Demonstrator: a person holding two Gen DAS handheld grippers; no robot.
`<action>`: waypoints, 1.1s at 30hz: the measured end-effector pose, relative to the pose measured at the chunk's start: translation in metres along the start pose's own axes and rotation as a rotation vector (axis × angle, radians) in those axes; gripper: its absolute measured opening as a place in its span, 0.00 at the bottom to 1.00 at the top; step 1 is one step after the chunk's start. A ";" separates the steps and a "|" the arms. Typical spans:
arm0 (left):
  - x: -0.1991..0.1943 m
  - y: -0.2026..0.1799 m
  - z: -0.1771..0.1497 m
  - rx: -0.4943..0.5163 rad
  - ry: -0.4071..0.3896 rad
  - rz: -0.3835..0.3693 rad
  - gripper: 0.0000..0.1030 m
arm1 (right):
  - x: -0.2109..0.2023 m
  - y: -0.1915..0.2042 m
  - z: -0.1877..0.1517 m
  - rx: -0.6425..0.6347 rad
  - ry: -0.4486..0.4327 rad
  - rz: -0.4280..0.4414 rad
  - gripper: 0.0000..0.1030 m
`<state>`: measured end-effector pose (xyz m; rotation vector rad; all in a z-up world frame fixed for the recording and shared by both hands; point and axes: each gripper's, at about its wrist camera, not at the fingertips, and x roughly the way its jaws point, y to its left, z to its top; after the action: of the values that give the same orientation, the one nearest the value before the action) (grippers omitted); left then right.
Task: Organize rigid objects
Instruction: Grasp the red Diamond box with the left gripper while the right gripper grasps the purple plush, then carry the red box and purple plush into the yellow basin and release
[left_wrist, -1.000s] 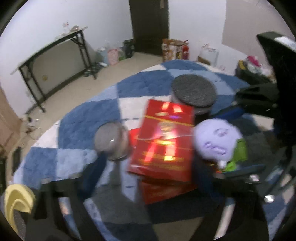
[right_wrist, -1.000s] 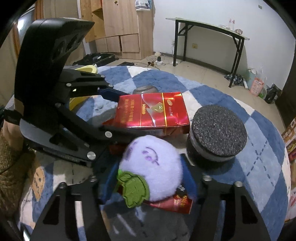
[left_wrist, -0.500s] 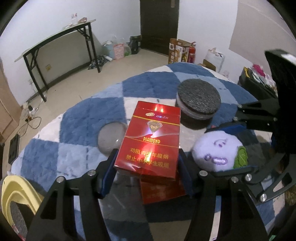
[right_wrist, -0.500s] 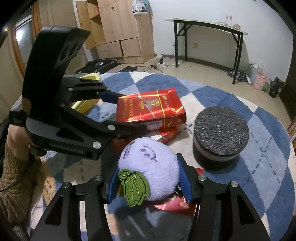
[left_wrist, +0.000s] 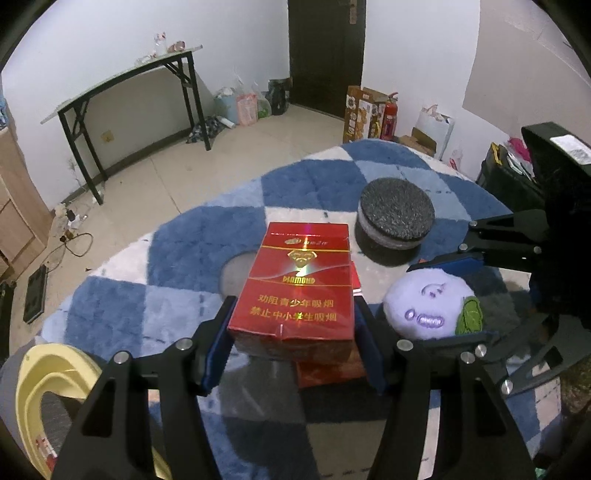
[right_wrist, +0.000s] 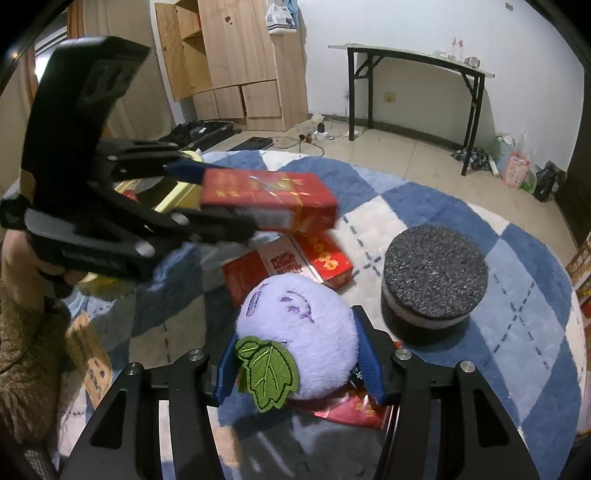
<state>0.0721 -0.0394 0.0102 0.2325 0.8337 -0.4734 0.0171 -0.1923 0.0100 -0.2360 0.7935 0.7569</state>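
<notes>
My left gripper (left_wrist: 291, 343) is shut on a red carton (left_wrist: 295, 291) and holds it in the air above the blue and white rug (left_wrist: 207, 236). The right wrist view shows the same red carton (right_wrist: 269, 201) raised at upper left. My right gripper (right_wrist: 299, 365) is shut on a round purple plush toy (right_wrist: 295, 332) with a green leaf; the left wrist view has this plush toy (left_wrist: 428, 306) at right. More red cartons (right_wrist: 295, 262) lie flat on the rug beneath. A dark round foam disc (right_wrist: 434, 280) stands to the right of them.
A yellow basket (left_wrist: 48, 380) sits at the rug's near left edge. A black folding table (left_wrist: 129, 92) stands by the white wall, with bags and boxes along the far wall. Wooden cabinets (right_wrist: 229, 62) stand behind. A hand in a brown sleeve (right_wrist: 22, 332) holds the left gripper.
The left gripper has lifted the red carton higher off the pile and toward the left. The right gripper keeps its hold on the plush toy, also raised slightly.
</notes>
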 end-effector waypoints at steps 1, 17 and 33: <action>-0.003 0.002 0.000 -0.003 -0.003 0.007 0.59 | -0.001 0.001 0.001 -0.002 -0.004 0.000 0.52; -0.055 0.064 -0.011 -0.192 -0.132 0.030 0.58 | 0.005 0.009 0.002 -0.032 -0.017 -0.002 0.52; -0.144 0.153 -0.084 -0.374 -0.119 0.429 0.58 | 0.025 0.160 0.066 -0.340 -0.038 0.167 0.52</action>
<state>0.0089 0.1703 0.0660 0.0318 0.7155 0.0731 -0.0450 -0.0336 0.0506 -0.4624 0.6505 1.0513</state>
